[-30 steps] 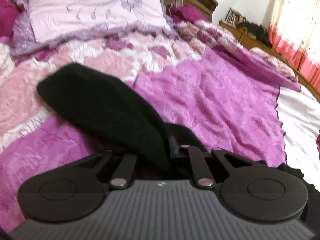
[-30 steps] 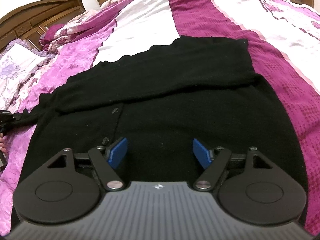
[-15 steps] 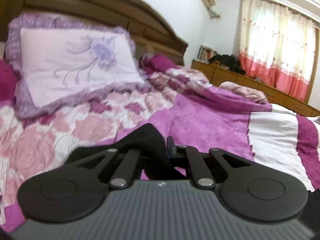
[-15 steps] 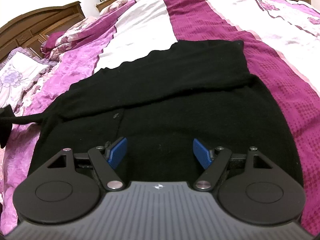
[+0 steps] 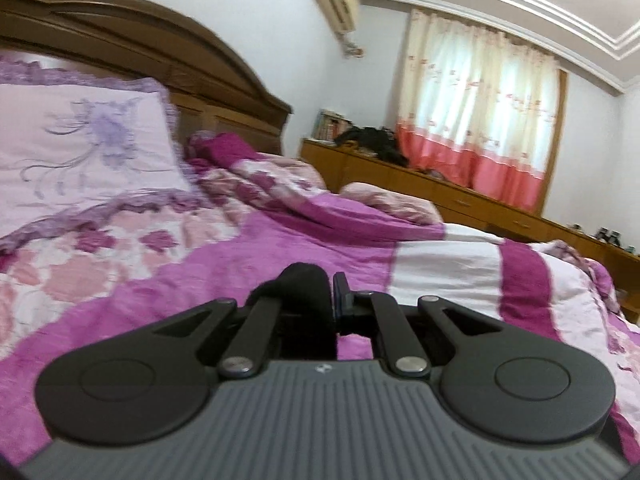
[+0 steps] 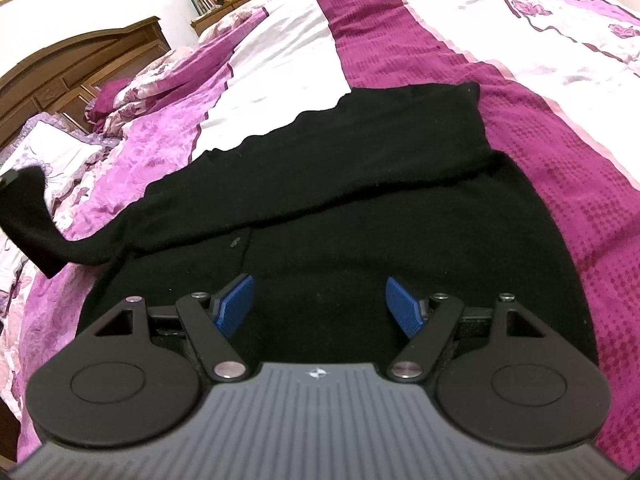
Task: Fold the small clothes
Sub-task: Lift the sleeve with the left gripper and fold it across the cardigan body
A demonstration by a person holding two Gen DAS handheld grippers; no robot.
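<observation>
Black top: the black top (image 6: 340,208) lies flat on the bed (image 6: 280,52), in the middle of the right wrist view. One sleeve is folded across it near 12 o'clock.
Other sleeve: the other sleeve (image 6: 36,220) sticks out toward 9 o'clock and is lifted up off the bed.
Left gripper: the left gripper (image 5: 320,300) has its jaws pinched tight on the black cloth of that sleeve.
Right gripper: the right gripper (image 6: 320,304) hangs over the near part of the top. Its jaws are wide apart and hold nothing.
Bed: pink, purple and white covers.
Pillow: a pale pillow (image 5: 80,144) with a purple flower sits at 10 o'clock in the left wrist view, against the brown headboard (image 5: 140,48).
Curtain: a cream and pink curtain (image 5: 480,128) hangs at 1 o'clock.
</observation>
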